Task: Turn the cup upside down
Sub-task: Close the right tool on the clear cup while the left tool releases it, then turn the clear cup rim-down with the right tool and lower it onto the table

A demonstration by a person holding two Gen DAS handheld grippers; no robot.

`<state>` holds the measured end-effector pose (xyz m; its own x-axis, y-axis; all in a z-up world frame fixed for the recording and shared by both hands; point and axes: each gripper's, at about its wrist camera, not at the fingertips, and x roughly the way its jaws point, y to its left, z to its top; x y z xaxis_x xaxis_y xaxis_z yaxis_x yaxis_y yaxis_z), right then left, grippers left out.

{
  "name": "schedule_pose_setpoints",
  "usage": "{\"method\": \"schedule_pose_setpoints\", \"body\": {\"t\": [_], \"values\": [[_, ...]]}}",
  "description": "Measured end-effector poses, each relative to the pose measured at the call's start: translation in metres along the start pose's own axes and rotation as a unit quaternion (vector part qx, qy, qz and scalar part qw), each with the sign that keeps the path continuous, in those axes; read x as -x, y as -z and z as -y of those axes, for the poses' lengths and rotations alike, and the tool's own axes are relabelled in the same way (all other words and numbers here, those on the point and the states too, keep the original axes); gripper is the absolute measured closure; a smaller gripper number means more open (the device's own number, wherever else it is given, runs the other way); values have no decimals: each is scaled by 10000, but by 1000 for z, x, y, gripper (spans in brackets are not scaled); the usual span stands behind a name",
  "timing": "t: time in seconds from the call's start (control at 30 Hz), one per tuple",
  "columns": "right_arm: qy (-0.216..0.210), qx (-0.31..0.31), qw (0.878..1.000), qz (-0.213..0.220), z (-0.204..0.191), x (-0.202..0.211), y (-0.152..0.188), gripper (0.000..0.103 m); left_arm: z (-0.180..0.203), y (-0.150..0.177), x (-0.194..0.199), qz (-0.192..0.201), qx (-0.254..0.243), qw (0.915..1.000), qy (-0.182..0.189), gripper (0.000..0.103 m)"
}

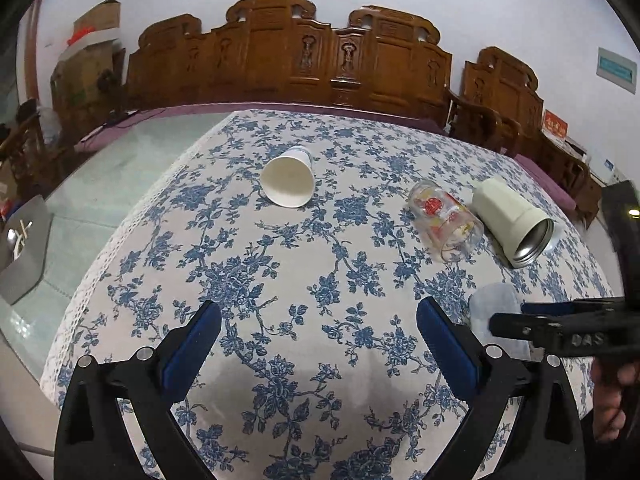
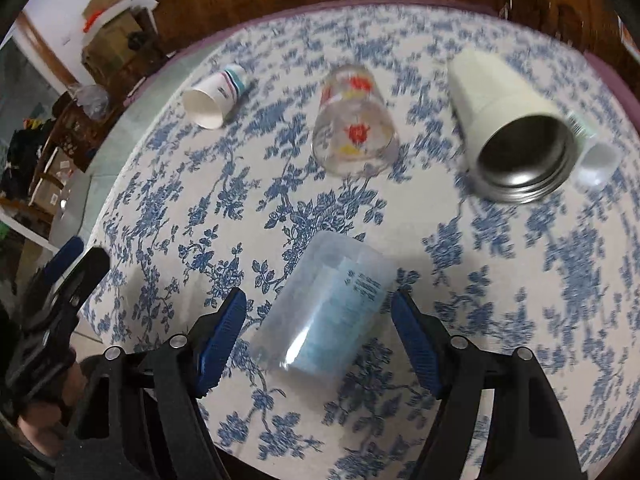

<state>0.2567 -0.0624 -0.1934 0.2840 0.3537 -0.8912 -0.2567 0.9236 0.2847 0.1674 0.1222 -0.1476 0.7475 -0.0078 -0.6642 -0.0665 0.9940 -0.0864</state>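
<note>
Several cups lie on their sides on the blue-flowered tablecloth [image 1: 280, 280]. A translucent plastic cup [image 2: 328, 312] lies between the open fingers of my right gripper [image 2: 318, 300], not clamped; it also shows in the left wrist view [image 1: 496, 312]. A white paper cup [image 1: 289, 178] [image 2: 214, 94] lies farther back on the left. A clear glass with red print [image 1: 446, 218] [image 2: 354, 120] and a cream metal-lined tumbler [image 1: 512, 220] [image 2: 508, 120] lie at right. My left gripper [image 1: 318, 316] is open and empty above the cloth.
A small white cap [image 2: 596, 164] lies beside the tumbler's mouth. Carved wooden chairs [image 1: 288, 52] stand behind the table. Cardboard boxes [image 1: 88, 52] are stacked at the far left. The cloth's lace edge [image 1: 120, 240] runs along the left over a glass tabletop.
</note>
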Motion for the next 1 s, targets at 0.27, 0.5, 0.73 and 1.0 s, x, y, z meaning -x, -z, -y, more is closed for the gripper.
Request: {"method": "schedule_pose_setpoints", "body": {"t": [0.27,0.5,0.73,1.0], "values": [[-245,-419,9964,-690,14,-28,-12,27,-6,0,0,9,98,9999,75,9],[-397,-467,9948,-814,23,-29,-22,31,-2,0,1,4,67,9999,83,9],[-569,-341,9957,-652,27,-21,-25,42,-1,2,-1,-21,38,10000,77,9],[206,486,9957,761,14,9,-22,44,3,3,-3,-30,2,10000,91,9]]}}
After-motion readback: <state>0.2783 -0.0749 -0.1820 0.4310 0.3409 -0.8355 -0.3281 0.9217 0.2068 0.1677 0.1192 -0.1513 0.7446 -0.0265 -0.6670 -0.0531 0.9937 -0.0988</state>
